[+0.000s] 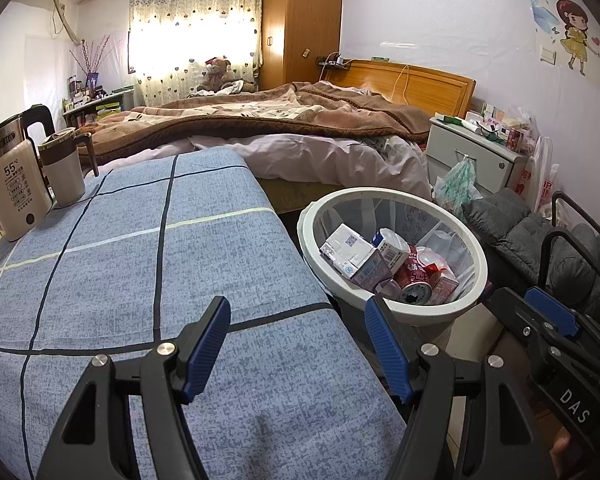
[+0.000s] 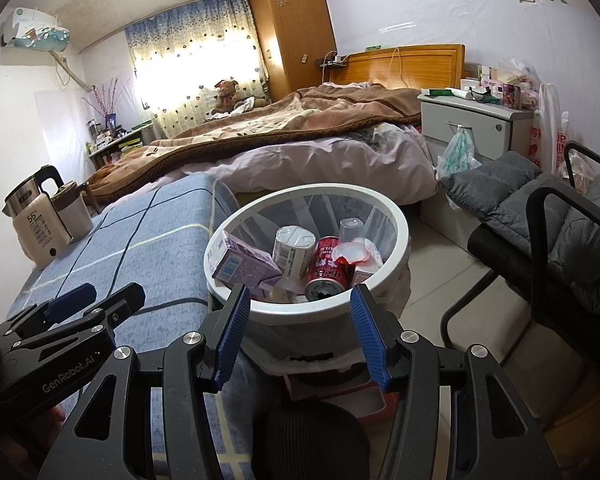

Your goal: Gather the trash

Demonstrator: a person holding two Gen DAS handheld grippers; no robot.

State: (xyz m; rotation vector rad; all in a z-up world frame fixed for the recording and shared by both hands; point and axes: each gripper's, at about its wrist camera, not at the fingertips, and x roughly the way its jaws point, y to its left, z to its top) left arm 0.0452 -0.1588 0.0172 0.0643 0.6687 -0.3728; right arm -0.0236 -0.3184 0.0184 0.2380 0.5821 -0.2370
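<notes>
Both empty grippers hover apart-jawed near the trash bin point(image 2: 396, 216), right gripper point(image 2: 296, 330) nearest.

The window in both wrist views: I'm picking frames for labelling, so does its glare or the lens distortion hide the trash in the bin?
Left wrist view: the window is blown out white, yet the bin and its red can stay sharp. Right wrist view: same glare at the window; fisheye bends the edges and darkens the corners, but the bin near centre is clear.
</notes>
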